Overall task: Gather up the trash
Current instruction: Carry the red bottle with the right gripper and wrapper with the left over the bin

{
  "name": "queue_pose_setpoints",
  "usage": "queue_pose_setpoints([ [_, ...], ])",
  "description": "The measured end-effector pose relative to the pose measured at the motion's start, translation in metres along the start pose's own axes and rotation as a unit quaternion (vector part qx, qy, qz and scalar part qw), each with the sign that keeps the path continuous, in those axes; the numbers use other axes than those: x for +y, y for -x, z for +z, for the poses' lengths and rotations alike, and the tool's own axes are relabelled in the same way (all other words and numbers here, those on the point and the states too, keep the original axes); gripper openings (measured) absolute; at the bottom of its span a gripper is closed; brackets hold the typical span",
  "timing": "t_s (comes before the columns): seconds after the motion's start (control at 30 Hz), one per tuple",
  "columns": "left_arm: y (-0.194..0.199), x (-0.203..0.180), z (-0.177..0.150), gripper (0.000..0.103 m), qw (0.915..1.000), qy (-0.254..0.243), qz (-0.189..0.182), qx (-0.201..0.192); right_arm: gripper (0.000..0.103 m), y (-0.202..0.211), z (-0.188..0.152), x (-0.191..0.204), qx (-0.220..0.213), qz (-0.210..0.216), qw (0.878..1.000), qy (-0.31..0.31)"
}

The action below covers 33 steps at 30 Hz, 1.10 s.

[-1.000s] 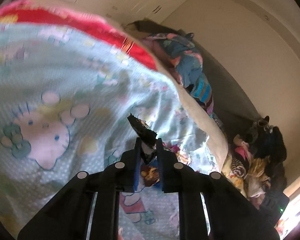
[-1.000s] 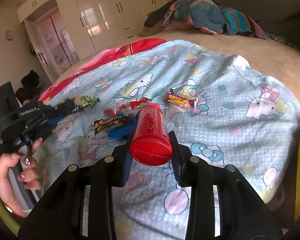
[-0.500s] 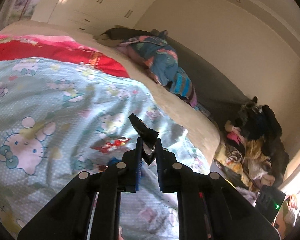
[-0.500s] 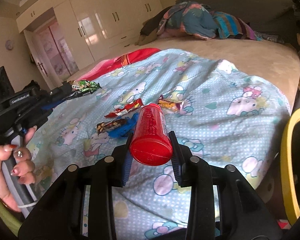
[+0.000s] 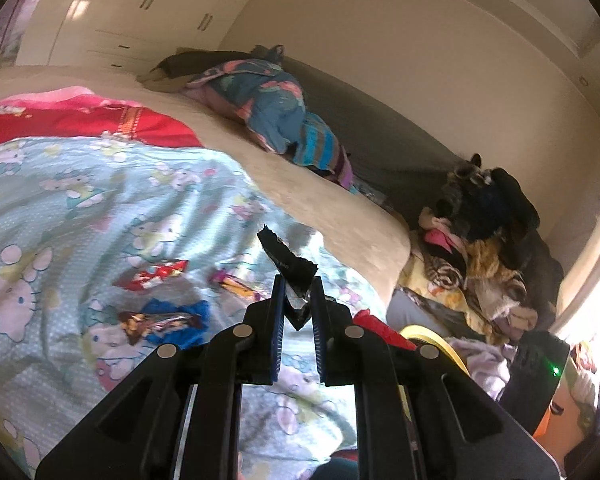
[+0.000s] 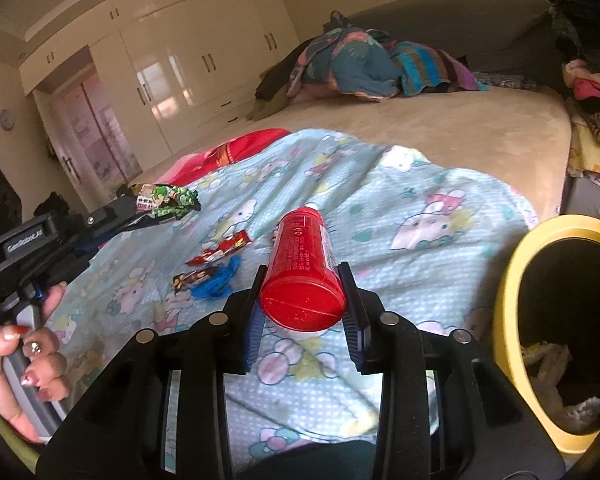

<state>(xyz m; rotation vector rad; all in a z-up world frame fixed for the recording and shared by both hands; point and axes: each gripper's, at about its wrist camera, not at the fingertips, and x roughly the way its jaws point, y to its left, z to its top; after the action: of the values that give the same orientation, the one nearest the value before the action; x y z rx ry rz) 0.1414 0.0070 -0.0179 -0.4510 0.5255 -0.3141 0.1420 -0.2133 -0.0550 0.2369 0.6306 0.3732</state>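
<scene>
Bed (image 6: 460, 136) farther; bin (image 6: 512, 280) newly visible

Bare blue quilt (image 6: 440, 248) at centre right of the right wrist view leaves open passage toward the yellow-rimmed bin (image 6: 512, 292) at right; wrappers (image 6: 220, 252) clutter centre left, clothes (image 6: 360, 64) the upper bed.

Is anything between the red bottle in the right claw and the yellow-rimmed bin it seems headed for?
Nothing visible blocks it. The red bottle is clamped in the right claw, above the blanket. The yellow-rimmed bin stands past the bed's edge to the right with its mouth uncovered, and only open space lies between them.
</scene>
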Motion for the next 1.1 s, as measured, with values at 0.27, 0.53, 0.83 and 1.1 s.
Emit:
queue_pose_setpoints([
  [0.27,-0.003,-0.028,-0.01,0.012,0.9993,-0.027,-0.02,0.015,0.027,0.016,0.002,-0.021,-0.015,-0.014,1.0,-0.017],
  [0.53,-0.006,-0.052,-0.019,0.012,0.9974,-0.052,-0.041,0.031,0.027,0.032,0.002,-0.041,-0.026,-0.027,0.999,-0.034],
  [0.83,-0.009,-0.071,-0.027,0.012,0.9948,-0.073,-0.058,0.043,0.027,0.05,-0.002,-0.064,-0.038,-0.045,0.997,-0.053],
  [1.1,-0.013,-0.091,-0.039,0.012,0.9916,-0.093,-0.072,0.054,0.027,0.061,-0.005,-0.084,-0.046,-0.06,0.995,-0.065],
])
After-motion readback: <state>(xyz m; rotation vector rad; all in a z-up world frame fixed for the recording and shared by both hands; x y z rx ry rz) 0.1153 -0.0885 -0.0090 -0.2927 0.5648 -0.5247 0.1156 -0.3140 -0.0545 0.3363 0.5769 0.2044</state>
